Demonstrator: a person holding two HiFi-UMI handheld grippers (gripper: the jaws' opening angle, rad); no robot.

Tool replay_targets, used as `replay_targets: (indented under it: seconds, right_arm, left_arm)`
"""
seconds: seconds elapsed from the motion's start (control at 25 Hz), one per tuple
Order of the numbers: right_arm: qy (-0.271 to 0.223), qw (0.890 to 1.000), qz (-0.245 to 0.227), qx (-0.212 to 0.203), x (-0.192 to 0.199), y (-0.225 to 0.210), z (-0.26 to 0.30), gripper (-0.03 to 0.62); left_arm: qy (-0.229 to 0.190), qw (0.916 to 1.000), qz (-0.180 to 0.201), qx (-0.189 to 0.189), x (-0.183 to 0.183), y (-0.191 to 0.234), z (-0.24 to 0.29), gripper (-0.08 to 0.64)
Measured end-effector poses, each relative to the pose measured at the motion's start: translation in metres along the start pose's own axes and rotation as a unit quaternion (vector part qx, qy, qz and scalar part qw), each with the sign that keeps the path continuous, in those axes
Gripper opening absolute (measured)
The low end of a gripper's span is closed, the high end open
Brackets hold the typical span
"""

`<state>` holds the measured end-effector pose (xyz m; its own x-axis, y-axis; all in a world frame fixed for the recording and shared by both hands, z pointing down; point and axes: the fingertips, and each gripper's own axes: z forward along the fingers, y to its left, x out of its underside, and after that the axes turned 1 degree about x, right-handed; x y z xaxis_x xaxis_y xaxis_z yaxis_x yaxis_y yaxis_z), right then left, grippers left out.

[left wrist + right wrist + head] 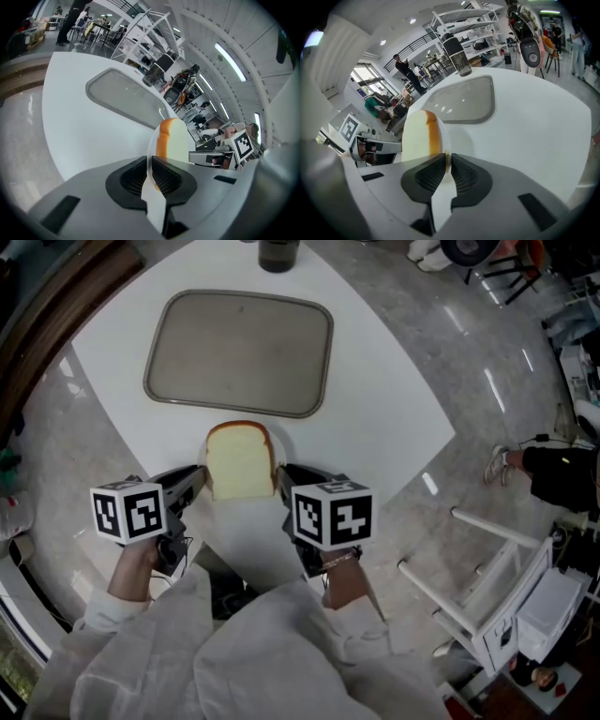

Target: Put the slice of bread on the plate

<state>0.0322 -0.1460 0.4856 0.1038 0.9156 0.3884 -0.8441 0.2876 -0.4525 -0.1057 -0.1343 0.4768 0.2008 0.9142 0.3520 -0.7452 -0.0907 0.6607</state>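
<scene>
Head view: I look down on a white table [375,409] with an empty grey tray [239,352] lying across it and a dark cup [278,253] at the far edge. Nearer me, the slice of bread [240,461] lies flat on a white plate [279,439], crust end towards the tray. My left tongs [199,476] reach in at the plate's left side and my right tongs [284,474] at its right side, so the bread sits between them. White on white, I cannot tell here whether the plate rests on the table or hangs just above it.

Left gripper view: the left tongs [150,171] are closed down on the plate's [157,206] thin rim, the ribbed pads pressed on either face of it. Just beyond the tips the slice of bread [174,140] shows edge-on, with its brown crust towards me. Past it I see the right tongs [220,157], and further up the table the tray [122,96].

Right gripper view: the right tongs [447,166] likewise pinch the plate's [443,197] rim, jaws brought together on it. The slice of bread [416,136] lies on the plate just left of the tips. The left tongs [370,147] are beyond it, and the tray [464,101] and dark cup [457,56] are further off.
</scene>
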Motion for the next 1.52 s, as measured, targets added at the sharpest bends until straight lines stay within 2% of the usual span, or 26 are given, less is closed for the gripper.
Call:
replay_targets:
  seconds: [0.4, 0.6, 1.0, 1.2, 1.4, 1.52]
  right_arm:
    - [-0.022, 0.999, 0.019, 0.020, -0.062, 0.005, 0.032, 0.046]
    - [-0.033, 0.999, 0.033, 0.027, -0.108, 0.001, 0.044, 0.046]
    - [-0.045, 0.998, 0.040, 0.024, -0.141, -0.003, 0.045, 0.046]
    - [-0.055, 0.997, 0.044, 0.021, -0.130, -0.002, 0.045, 0.046]
    - [-0.058, 0.996, 0.069, 0.010, -0.169, -0.010, 0.066, 0.044]
    - [-0.058, 0.995, 0.082, 0.013, -0.173, -0.019, 0.073, 0.044]
  left_arm:
    - [0.006, 0.9996, 0.022, 0.018, -0.066, 0.028, 0.008, 0.040]
    - [0.006, 0.9986, 0.042, 0.031, -0.118, 0.034, 0.020, 0.040]
    - [-0.010, 0.9975, 0.046, 0.053, -0.153, 0.032, 0.027, 0.040]
    - [-0.021, 0.9973, 0.052, 0.047, -0.142, 0.031, 0.023, 0.040]
    - [-0.021, 0.9975, 0.047, 0.048, -0.186, 0.047, 0.041, 0.040]
    - [-0.016, 0.9975, 0.041, 0.056, -0.190, 0.050, 0.052, 0.040]
